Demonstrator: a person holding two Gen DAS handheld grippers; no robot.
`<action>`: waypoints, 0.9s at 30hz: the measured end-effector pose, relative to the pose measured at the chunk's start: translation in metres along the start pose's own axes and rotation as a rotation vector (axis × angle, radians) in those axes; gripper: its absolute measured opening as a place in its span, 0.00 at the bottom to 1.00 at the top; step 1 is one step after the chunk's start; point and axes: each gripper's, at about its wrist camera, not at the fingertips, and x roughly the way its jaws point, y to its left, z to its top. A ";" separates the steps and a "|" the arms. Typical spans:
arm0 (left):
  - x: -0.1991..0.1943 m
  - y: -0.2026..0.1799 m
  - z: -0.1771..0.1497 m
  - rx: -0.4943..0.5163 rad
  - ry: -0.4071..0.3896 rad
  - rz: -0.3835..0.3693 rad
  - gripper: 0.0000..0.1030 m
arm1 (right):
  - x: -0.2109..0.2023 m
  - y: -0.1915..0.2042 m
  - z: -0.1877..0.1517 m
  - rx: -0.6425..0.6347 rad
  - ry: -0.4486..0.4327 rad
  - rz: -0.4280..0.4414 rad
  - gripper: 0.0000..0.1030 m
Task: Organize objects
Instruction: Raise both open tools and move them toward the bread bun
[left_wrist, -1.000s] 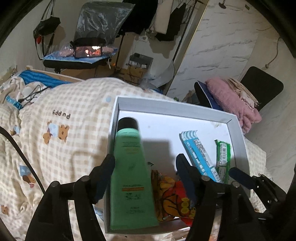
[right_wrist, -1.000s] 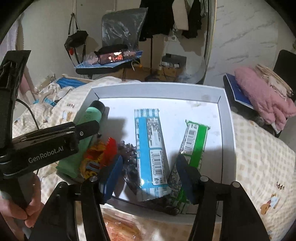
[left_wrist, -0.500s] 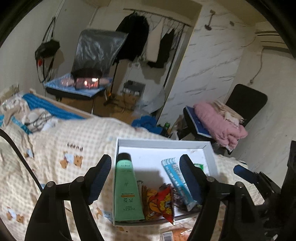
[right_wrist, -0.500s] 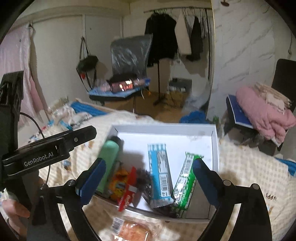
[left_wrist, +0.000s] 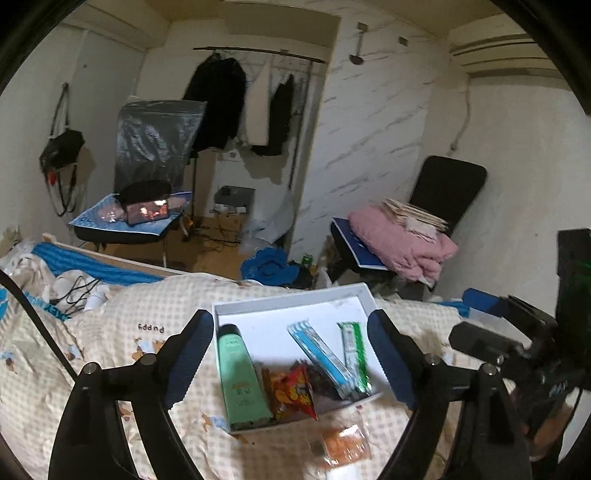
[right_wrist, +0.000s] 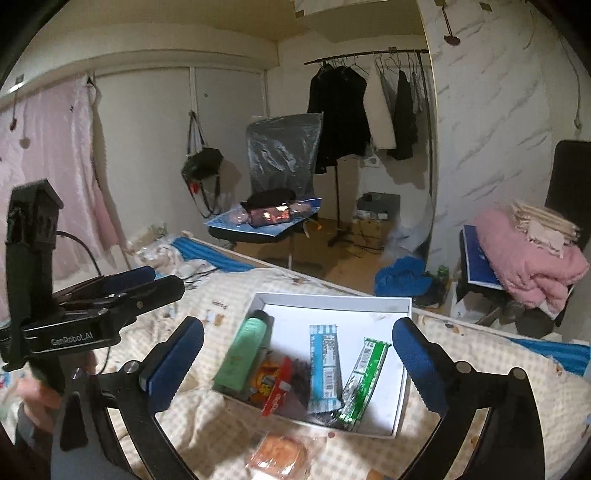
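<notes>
Left gripper (left_wrist: 291, 354): jaws spread wide, nothing between them, held above the bed (left_wrist: 110, 354) and pointed down-forward at the box (left_wrist: 291, 308). In the right wrist view it shows at far left (right_wrist: 122, 284), side-on, level, above the quilt; a hand (right_wrist: 33, 400) grips its handle from below, cable trailing behind

Box: white, shallow, open-topped, sits on the checked quilt. Contents, left to right:
- green tube (left_wrist: 238, 376), black cap at the far end, lying along the left wall
- orange-red snack bag (left_wrist: 291, 387), just beside the tube, at the near edge
- dark wrapper (right_wrist: 299, 373), partly under the neighbours; details unclear
- blue bar (left_wrist: 319, 354), lying diagonally, near end over the dark wrapper
- green bar (left_wrist: 354, 350), just beside the blue one; near ends meet at the near right corner

Outside the box, on the quilt just in front of it: clear packet with orange contents (left_wrist: 345, 443)

Right gripper (right_wrist: 295, 365): jaws wide apart, holding nothing, above the near side of the box, tilted down toward it. From the left wrist view its body (left_wrist: 517, 343) shows at the right edge, side-on, off the box's right side

Background: chair (left_wrist: 447, 192) with pink blanket (left_wrist: 399, 240), right of the bed
</notes>
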 end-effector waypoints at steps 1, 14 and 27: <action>-0.005 0.000 -0.004 -0.010 -0.002 -0.016 0.85 | -0.004 -0.003 -0.002 0.012 0.010 0.012 1.00; -0.010 0.001 -0.107 -0.053 0.198 -0.192 1.00 | 0.007 0.000 -0.068 -0.032 0.268 0.138 1.00; -0.010 0.000 -0.161 -0.066 0.165 -0.074 1.00 | 0.011 0.015 -0.161 -0.049 0.338 0.017 1.00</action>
